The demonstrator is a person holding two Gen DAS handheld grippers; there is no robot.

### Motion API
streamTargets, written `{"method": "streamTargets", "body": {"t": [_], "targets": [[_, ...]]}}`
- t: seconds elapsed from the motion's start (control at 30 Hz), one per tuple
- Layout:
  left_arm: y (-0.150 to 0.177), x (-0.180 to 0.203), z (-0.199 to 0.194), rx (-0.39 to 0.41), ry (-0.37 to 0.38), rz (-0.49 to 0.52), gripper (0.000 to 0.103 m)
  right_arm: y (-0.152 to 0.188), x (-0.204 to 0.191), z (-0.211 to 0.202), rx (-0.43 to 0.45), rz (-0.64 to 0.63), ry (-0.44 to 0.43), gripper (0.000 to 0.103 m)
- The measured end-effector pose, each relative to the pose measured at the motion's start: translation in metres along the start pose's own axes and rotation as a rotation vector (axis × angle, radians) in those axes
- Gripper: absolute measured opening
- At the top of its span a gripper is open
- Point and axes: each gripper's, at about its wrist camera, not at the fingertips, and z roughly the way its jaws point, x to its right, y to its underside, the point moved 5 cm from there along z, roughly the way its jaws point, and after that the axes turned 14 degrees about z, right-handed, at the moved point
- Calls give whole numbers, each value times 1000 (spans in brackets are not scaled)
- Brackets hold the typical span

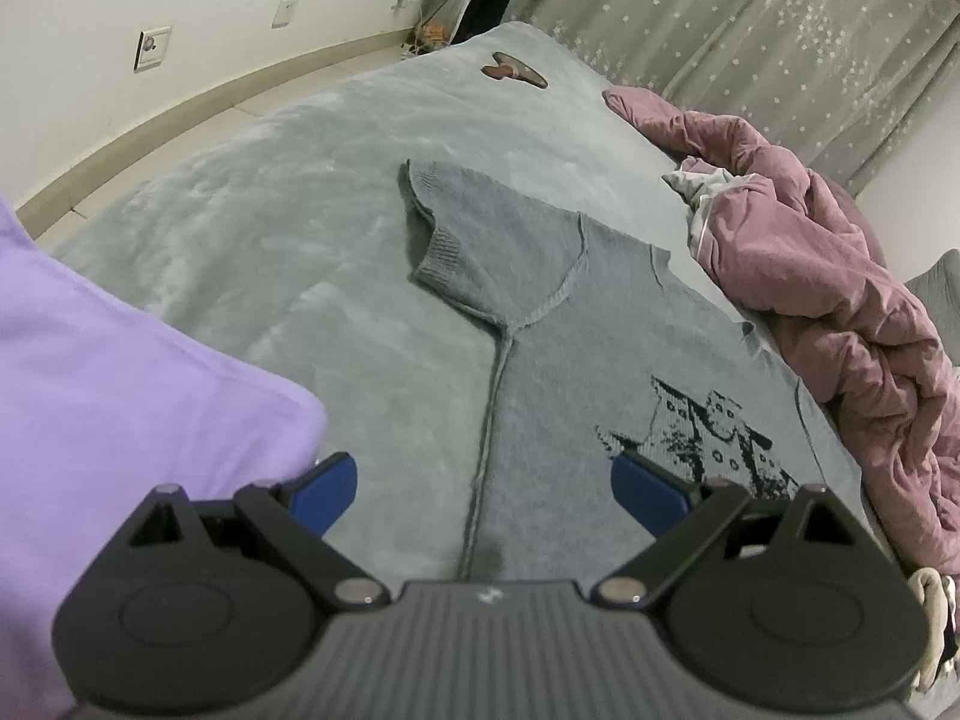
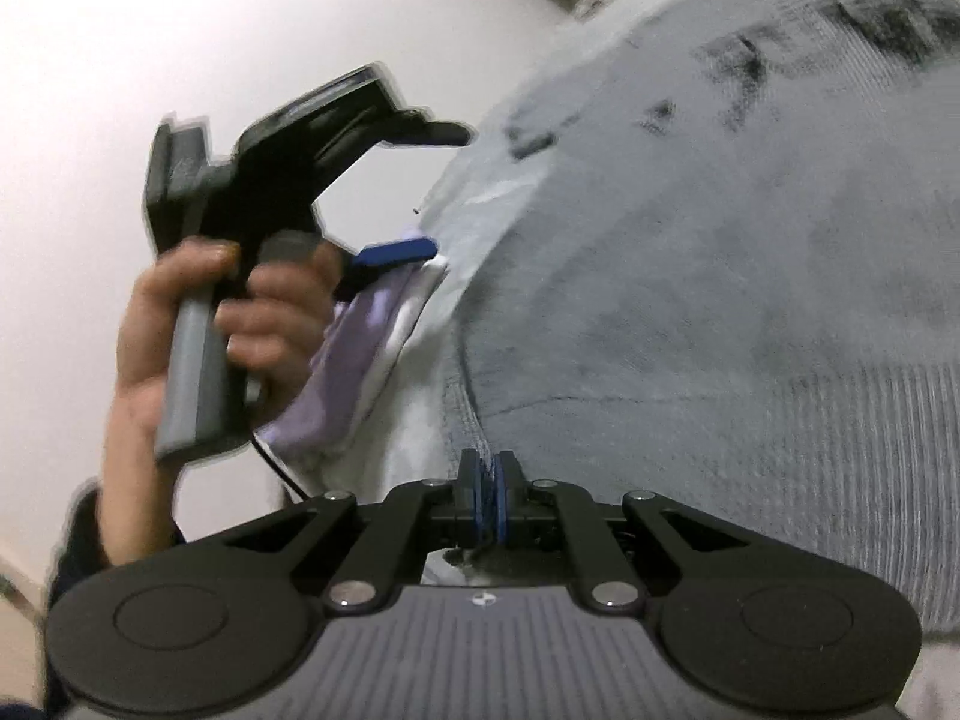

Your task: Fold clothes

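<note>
the right gripper (image 2: 487,474) is clenched, its blue pads pinching a fold of the grey knit sweater (image 1: 576,360) right at the side seam near the ribbed hem. the rest of the sweater spreads up and to the right from these tongs and fills most of the right wrist view. the left gripper (image 1: 486,480) stands released, blue fingers (image 1: 327,489) wide apart with nothing between them. it hovers over the sweater's long side edge, which runs away from it up the middle of the view. one finger is over the bare blanket, the other over the knit body close to the dark printed pattern.

the right wrist view is smeared by motion, so the pattern there is only dark streaks. it also shows the person's hand (image 2: 198,324) around the left gripper's handle, with a lilac cloth (image 1: 120,420) just beside that gripper's blue finger. whether the finger touches it is unclear. the sweater's near hem is cut off below the left tongs, and its far right side is hidden under a bunched pink quilt (image 1: 828,300).

to the left of the sweater the grey blanket (image 1: 240,228) lies open as far as the bed's edge by the wall. a short sleeve lies flat on it, ahead of the left tongs. a small brown object (image 1: 510,67) sits far off at the bed's far end, before a star-patterned curtain (image 1: 750,30).
</note>
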Motion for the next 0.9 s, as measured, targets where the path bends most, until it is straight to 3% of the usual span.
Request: {"method": "streamTargets", "body": {"t": [0.1, 0.37, 0.6, 0.9], "targets": [[1, 1, 1, -3, -3, 0, 96, -3, -3, -1, 13, -27, 29, 6], [2, 2, 1, -6, -6, 13, 96, 8, -27, -13, 116, -380, 236, 7], [1, 4, 5, -12, -12, 15, 97, 12, -33, -13, 166, -522, 335, 8], [-2, 3, 7, -13, -9, 17, 96, 31, -56, -18, 194, -629, 288, 29]]}}
